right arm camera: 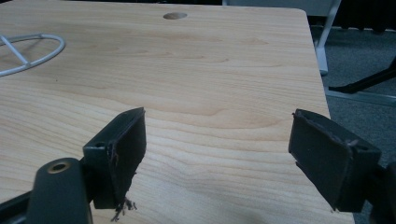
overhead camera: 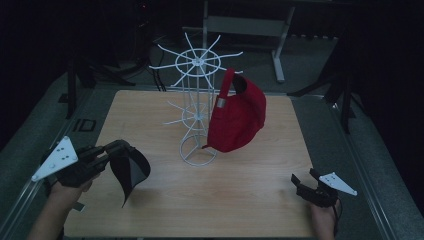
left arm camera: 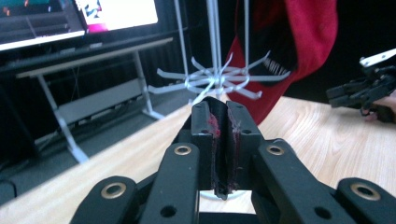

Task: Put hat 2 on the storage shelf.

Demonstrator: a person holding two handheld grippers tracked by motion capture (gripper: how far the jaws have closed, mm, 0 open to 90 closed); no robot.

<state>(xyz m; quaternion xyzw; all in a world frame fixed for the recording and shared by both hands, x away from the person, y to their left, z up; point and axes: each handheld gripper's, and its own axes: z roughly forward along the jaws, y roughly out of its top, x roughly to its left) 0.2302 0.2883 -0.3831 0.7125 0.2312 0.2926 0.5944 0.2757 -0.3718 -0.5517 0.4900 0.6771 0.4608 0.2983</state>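
Black cap (overhead camera: pixel 131 170) hangs pinched in the left gripper (overhead camera: pixel 116 148), above the table's (overhead camera: pixel 250 200) near left corner, well apart from the white rack (overhead camera: pixel 197 107) and the red cap (overhead camera: pixel 237 117) hung on it. Right gripper (overhead camera: pixel 305 184) rests at the near right corner, jaws spread wide with nothing between them.

left tool (overhead camera: pixel 116 150): grips black cap (overhead camera: pixel 131 171) | red cap (overhead camera: pixel 237 117): on rack (overhead camera: pixel 197 107)

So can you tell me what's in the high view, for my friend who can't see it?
The left gripper holds a black cap just above a wooden table. A red cap hangs on a white wire rack in the middle, and the right gripper rests open at the near right.
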